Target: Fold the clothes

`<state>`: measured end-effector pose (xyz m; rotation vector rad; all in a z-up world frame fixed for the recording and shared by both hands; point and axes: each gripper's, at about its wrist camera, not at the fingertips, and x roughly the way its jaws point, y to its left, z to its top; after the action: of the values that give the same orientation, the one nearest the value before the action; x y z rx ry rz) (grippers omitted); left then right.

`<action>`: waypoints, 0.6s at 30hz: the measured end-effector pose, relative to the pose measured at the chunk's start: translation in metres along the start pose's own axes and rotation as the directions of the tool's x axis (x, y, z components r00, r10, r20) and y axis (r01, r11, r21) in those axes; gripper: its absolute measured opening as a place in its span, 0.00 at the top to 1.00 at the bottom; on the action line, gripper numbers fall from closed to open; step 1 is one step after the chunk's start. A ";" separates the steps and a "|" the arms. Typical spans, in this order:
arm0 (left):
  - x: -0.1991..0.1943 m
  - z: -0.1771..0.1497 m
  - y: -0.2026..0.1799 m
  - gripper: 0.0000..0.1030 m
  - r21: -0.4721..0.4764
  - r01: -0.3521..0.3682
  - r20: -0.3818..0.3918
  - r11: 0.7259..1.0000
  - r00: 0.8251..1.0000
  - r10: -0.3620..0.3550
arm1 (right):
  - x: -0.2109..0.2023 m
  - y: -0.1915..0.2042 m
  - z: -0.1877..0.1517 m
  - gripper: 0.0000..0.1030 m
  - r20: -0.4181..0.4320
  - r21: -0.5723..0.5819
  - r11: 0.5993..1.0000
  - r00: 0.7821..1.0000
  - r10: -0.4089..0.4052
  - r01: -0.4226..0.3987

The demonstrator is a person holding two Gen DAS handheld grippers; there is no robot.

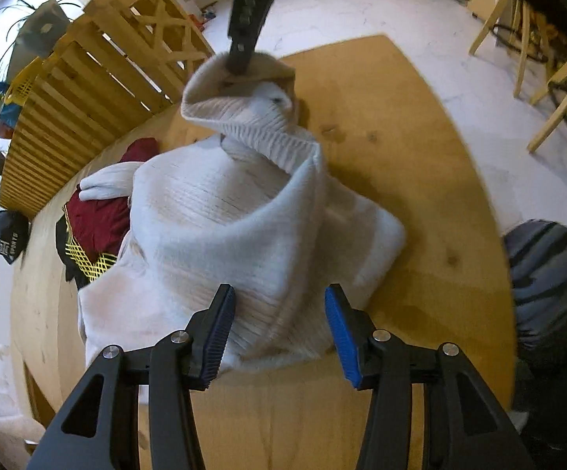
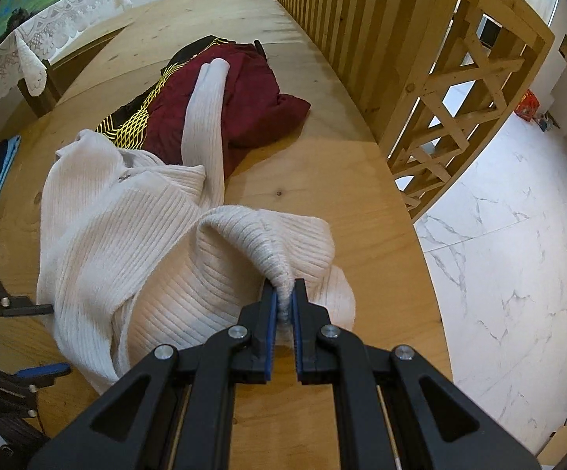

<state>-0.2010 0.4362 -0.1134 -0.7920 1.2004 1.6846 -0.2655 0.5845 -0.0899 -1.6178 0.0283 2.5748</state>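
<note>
Wooden table [image 2: 361, 180] filled both views. Right gripper [image 2: 283, 305] was clamped on a bunched fold of the white sweater [image 2: 134, 235], frame center; left gripper [image 1: 279, 329] hung half-open above it, gripping nothing. Maroon garment [image 2: 244, 94] lay upper-center.

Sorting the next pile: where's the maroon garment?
In the right wrist view the maroon garment lies upper centre on the wooden table, under the white sweater's sleeve, beside the slatted railing.
</note>
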 end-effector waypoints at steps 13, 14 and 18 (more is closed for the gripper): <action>-0.003 -0.007 -0.015 0.42 0.112 -0.074 -0.016 0.991 0.997 0.076 | 0.002 -0.005 -0.001 0.93 -0.020 -0.010 1.000 1.000 0.008 -0.008; 0.000 -0.009 -0.013 0.42 0.116 -0.091 -0.026 0.989 0.995 0.094 | 0.002 -0.006 -0.001 0.93 -0.019 -0.008 1.000 1.000 0.009 -0.009; 0.009 -0.006 0.011 0.66 -0.021 -0.017 -0.061 1.000 0.998 0.016 | 0.002 -0.005 -0.001 0.93 -0.015 -0.003 1.000 1.000 0.019 -0.019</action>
<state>-0.2148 0.4314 -0.1192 -0.8540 1.2356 1.7002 -0.2650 0.5893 -0.0919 -1.6458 0.0412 2.5774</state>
